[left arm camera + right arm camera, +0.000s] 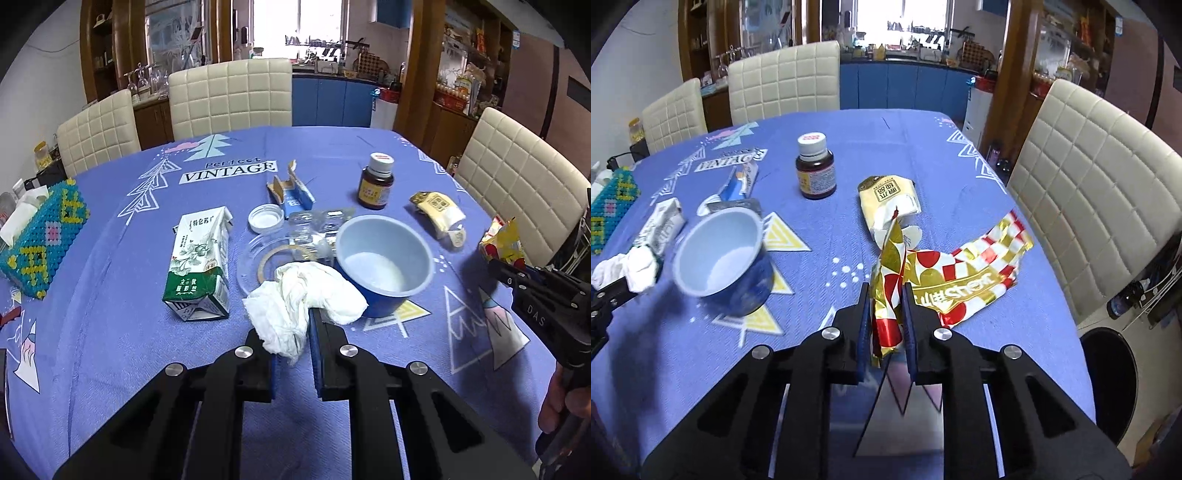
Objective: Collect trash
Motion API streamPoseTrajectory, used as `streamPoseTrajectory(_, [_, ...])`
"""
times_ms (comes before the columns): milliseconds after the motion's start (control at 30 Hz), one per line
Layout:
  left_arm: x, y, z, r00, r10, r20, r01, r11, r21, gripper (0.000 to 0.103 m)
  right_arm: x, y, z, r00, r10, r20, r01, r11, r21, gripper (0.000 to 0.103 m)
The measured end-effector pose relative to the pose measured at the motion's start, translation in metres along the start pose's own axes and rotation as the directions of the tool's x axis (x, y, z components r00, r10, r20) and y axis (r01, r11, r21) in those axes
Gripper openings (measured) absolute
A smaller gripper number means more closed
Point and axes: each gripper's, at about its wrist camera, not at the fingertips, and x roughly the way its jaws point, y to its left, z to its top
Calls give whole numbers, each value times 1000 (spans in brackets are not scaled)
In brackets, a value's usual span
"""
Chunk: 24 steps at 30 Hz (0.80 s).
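Note:
My left gripper (295,325) is shut on a crumpled white tissue (303,295), held just in front of a blue cup (384,258). My right gripper (885,295) is shut on a red, gold and white foil wrapper (960,273) that trails to the right over the tablecloth. From the left wrist view the right gripper (496,266) shows at the right edge with the wrapper (500,240) in it. From the right wrist view the left gripper (626,286) and tissue (631,267) show at the left edge.
On the blue tablecloth (110,332) lie a squashed milk carton (197,266), a clear plastic lid (264,262), a white cap (265,218), a torn blue box (291,194), a brown bottle (376,181) and a yellow wrapper (439,212). A beaded tissue box (40,236) stands left. Cream chairs (1089,206) surround the table.

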Motion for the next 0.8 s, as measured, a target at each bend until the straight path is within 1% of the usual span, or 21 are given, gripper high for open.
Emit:
streamPoseTrajectory(200, [-17, -20, 6, 998, -55, 35, 54, 998, 34, 13, -35, -1, -3, 999, -11, 38, 12, 1000, -15, 18])
streamPoseTrajectory(400, [-26, -47, 14, 991, -117, 58, 111, 990, 91, 13, -59, -15, -3, 997, -37, 64, 37, 999, 4, 18])
streamPoseTrajectory(633, [-26, -93, 20, 977, -206, 53, 193, 964, 182, 13, -83, -52, -11, 991, -112, 77, 106, 991, 81, 18])
streamPoseTrajectory(700, [-26, -103, 21, 974, -220, 53, 206, 958, 201, 13, -87, -64, -15, 988, -134, 74, 126, 986, 106, 18])
streamPoseTrajectory(733, [-25, -109, 22, 972, -228, 53, 212, 954, 212, 13, -88, -69, -17, 989, -132, 68, 123, 985, 119, 18])
streamPoseTrajectory(800, [-24, -115, 23, 971, -235, 51, 218, 950, 222, 13, -86, -78, -18, 997, -71, 41, 64, 986, 156, 18])
